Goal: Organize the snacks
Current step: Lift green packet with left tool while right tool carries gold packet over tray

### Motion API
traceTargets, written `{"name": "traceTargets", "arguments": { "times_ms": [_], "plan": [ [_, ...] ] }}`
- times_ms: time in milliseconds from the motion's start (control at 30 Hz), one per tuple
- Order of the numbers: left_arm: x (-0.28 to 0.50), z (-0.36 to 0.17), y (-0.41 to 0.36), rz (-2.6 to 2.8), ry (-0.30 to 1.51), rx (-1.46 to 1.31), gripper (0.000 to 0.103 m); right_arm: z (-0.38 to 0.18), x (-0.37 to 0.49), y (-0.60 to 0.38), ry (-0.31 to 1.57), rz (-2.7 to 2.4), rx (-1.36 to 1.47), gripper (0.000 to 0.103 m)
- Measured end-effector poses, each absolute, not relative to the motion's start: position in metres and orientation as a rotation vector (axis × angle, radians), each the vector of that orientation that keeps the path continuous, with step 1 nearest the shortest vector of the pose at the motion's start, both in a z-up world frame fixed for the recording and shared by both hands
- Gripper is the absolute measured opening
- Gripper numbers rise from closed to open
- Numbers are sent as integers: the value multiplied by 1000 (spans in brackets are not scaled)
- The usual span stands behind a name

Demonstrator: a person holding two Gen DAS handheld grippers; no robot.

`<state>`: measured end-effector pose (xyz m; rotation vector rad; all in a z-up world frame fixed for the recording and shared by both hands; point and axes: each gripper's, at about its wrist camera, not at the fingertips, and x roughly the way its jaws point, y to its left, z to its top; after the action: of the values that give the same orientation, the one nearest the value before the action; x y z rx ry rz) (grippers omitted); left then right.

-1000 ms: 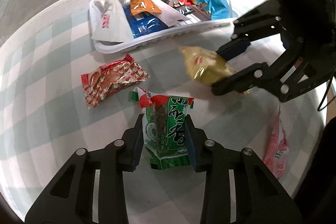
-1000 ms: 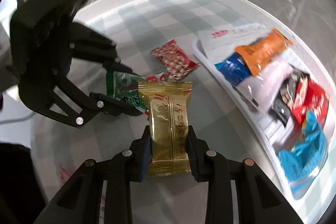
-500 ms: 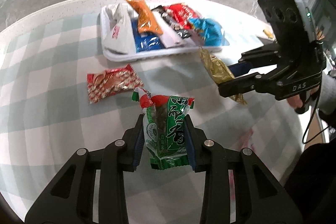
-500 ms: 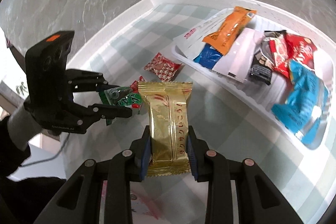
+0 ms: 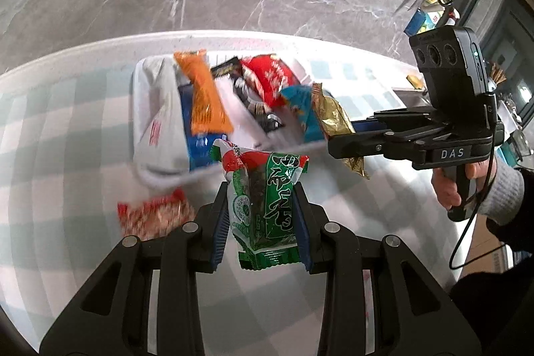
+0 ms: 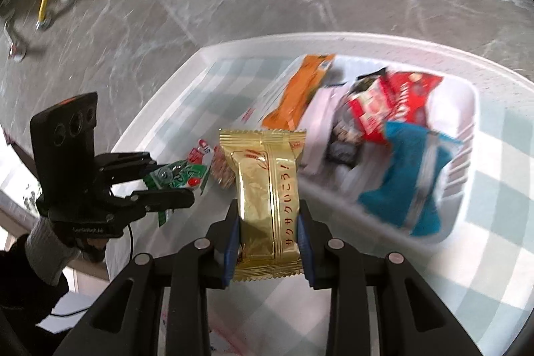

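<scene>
My left gripper [image 5: 262, 222] is shut on a green snack packet [image 5: 263, 192], held up in the air in front of the white tray [image 5: 147, 175]. The right gripper [image 6: 268, 232] is shut on a gold snack packet [image 6: 267, 196], lifted near the tray's [image 6: 467, 109] near edge. In the left wrist view the gold packet [image 5: 330, 119] hangs from the right gripper [image 5: 343, 139] beside the tray's right end. The right wrist view shows the left gripper [image 6: 167, 182] at the left with the green packet [image 6: 182, 174]. Several packets fill the tray: white, orange [image 5: 203, 95], blue, black, red.
A red patterned packet [image 5: 153, 216] lies blurred on the checked tablecloth [image 5: 50, 155] just in front of the tray. A person's hand [image 5: 450, 189] in a grey cuff holds the right gripper's handle. Grey marble floor lies beyond the table edge.
Both grippers rose with their packets. The right gripper swung toward the tray's right end and rolled. The tray now sits closer behind the green packet.
</scene>
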<state>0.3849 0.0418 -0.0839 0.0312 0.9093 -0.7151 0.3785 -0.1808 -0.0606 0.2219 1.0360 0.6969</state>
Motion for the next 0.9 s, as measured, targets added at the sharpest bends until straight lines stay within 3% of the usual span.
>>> {"name": "traceTargets", "arguments": {
  "times_ms": [900],
  "plan": [
    [503,-79,-25,-650,918,41,32,-62,461,-205,993,512,270,33]
  ]
}}
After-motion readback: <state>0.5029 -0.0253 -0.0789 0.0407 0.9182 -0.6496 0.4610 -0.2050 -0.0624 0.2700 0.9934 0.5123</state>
